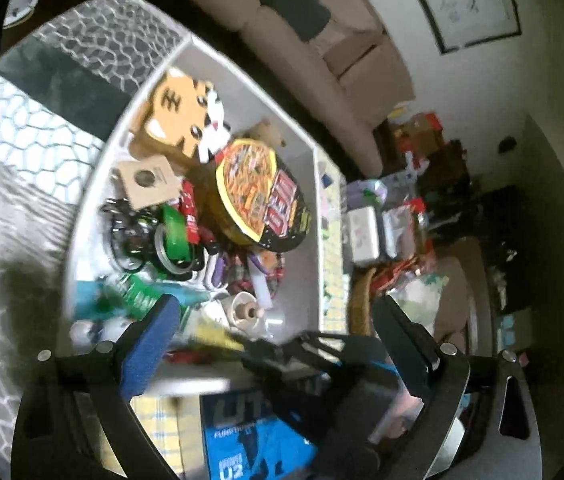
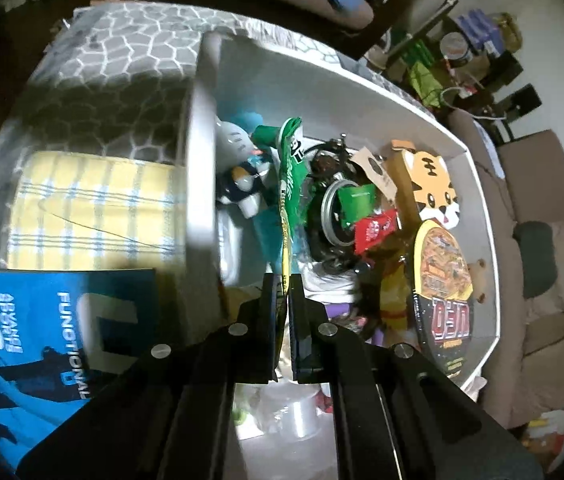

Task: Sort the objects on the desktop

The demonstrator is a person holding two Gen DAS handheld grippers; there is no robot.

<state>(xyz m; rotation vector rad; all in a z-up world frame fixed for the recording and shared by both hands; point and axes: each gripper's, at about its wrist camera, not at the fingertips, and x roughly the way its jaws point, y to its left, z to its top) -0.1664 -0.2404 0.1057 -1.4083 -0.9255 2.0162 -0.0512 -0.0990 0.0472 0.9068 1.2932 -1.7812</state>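
The green-and-yellow snack packet [image 2: 290,184] stands on edge inside the white bin [image 2: 478,208], its lower yellow edge pinched between the jaws of the right gripper [image 2: 286,300], which are closed to a narrow slit on it; the packet rises from the grip over the clutter toward the far wall of the bin. Just left of the packet lie a small penguin figure [image 2: 241,184] and a pale grey toy [image 2: 231,140]; just right of it a roll of tape [image 2: 332,216] with a green card [image 2: 356,200] against it, then a red sachet [image 2: 374,230]. Further right, a tiger-face box [image 2: 432,184] sits near the bin's far corner, with an instant noodle bowl [image 2: 444,280] beside it along the right wall. In the left wrist view the left gripper [image 1: 277,340] hangs above the near end of the same bin, its jaws spread wide with nothing between them, blue pad [image 1: 149,344] on one finger. Outside the bin's left wall, on the desk with its grey cobble-pattern cover [image 2: 121,48], lie a yellow checked cloth [image 2: 93,212] and a blue printed pack [image 2: 41,332], the pack overlapping the cloth's near edge
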